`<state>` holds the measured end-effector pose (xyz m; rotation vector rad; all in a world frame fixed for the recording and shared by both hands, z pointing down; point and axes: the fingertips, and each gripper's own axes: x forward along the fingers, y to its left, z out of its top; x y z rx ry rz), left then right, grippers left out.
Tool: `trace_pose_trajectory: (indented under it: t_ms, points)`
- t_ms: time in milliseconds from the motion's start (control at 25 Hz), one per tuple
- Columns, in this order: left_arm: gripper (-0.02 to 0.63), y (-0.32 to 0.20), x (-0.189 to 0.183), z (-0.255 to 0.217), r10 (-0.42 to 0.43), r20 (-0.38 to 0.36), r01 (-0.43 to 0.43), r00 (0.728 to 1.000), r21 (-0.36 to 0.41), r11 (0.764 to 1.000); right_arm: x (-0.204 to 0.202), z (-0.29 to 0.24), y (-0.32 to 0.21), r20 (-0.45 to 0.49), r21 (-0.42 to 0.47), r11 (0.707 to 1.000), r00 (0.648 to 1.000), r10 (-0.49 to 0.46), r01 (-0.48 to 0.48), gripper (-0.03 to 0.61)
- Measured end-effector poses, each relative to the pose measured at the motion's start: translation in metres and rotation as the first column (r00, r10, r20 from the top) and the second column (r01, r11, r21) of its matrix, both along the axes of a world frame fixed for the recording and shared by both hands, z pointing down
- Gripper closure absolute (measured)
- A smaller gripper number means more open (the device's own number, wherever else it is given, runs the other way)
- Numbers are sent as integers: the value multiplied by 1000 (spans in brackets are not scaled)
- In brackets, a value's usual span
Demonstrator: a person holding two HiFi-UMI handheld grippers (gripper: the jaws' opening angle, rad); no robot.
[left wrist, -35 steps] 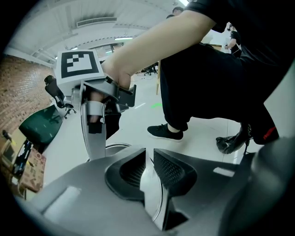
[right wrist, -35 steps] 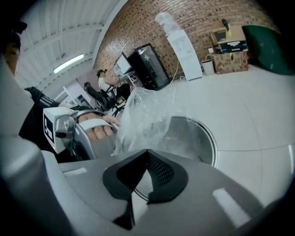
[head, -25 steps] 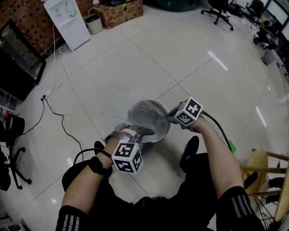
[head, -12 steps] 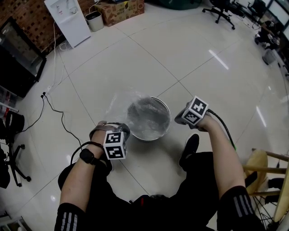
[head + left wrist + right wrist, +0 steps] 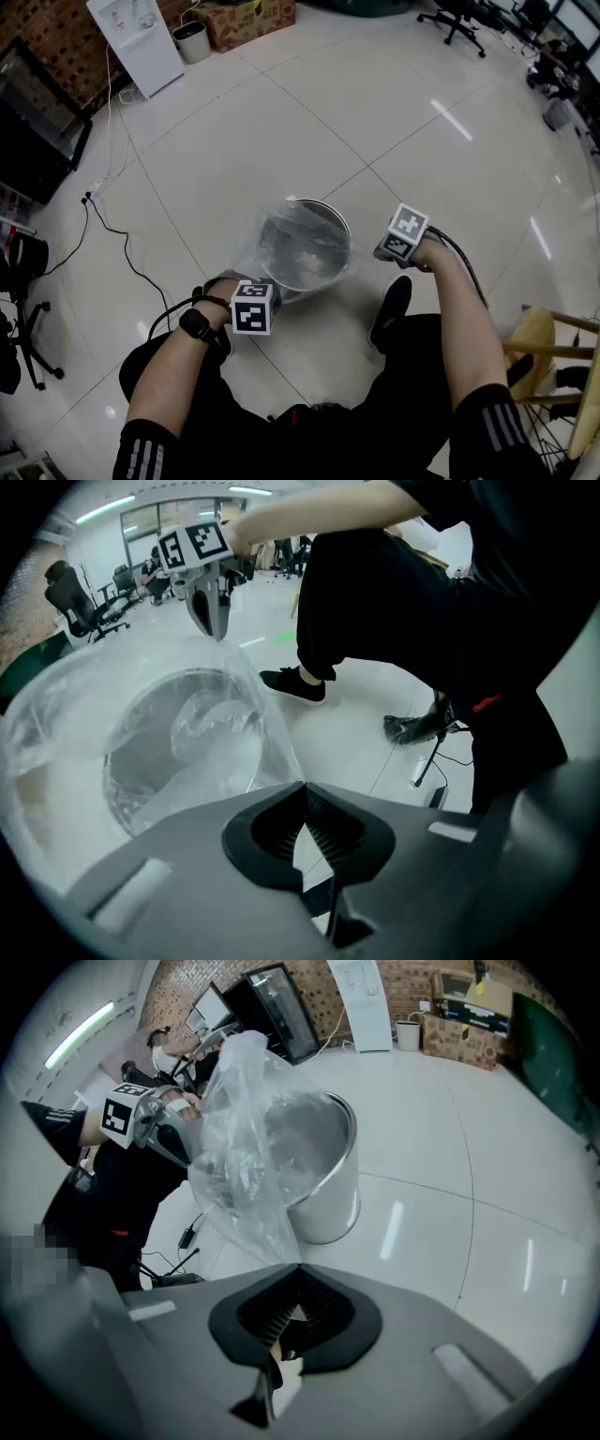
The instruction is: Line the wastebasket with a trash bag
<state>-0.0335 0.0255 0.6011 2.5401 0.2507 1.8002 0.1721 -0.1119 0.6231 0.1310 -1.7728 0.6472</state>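
A round metal wastebasket (image 5: 330, 221) stands on the tiled floor in front of me. A clear trash bag (image 5: 281, 246) hangs inside it and is drawn over the rim on my side. My left gripper (image 5: 251, 287) is low at the basket's near left. Its jaws have just been closing, and in the left gripper view they (image 5: 302, 791) meet on the bag's edge (image 5: 267, 747). My right gripper (image 5: 380, 251) is at the basket's right. In the right gripper view it (image 5: 298, 1269) is shut on a stretched flap of the bag (image 5: 246, 1176) beside the basket's wall (image 5: 339, 1199).
A white cabinet (image 5: 136, 42), a small bin (image 5: 190, 39) and a cardboard box (image 5: 248, 19) stand far back. A cable (image 5: 112, 234) runs across the floor at left. My shoe (image 5: 392, 305) is close to the basket. A wooden chair (image 5: 553, 361) stands at right.
Both grippers have left the basket's rim, moving down and outward to its sides. The left jaws have gone from open to shut. The bag now spreads over the near rim.
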Motion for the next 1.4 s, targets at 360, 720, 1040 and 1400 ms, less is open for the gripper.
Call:
trace_pose_trajectory:
  t_ms: [360, 720, 1040, 1400]
  points:
    - [618, -6, 4, 52, -78, 24, 77, 997, 38, 996, 0, 43, -14, -37, 22, 995, 994, 101, -100, 572]
    - [499, 4, 0, 64, 41, 59, -45, 997, 76, 996, -15, 48, -29, -43, 91, 992, 994, 96, -91, 572]
    - [472, 5, 24, -18, 95, -19, -92, 995, 126, 988, -12, -7, -50, 3, 139, 989, 998, 58, -58, 445]
    - [480, -116, -47, -106, -441, -191, 473, 877, 176, 863, -71, -92, -57, 302, 198, 980, 953, -26, -36, 350]
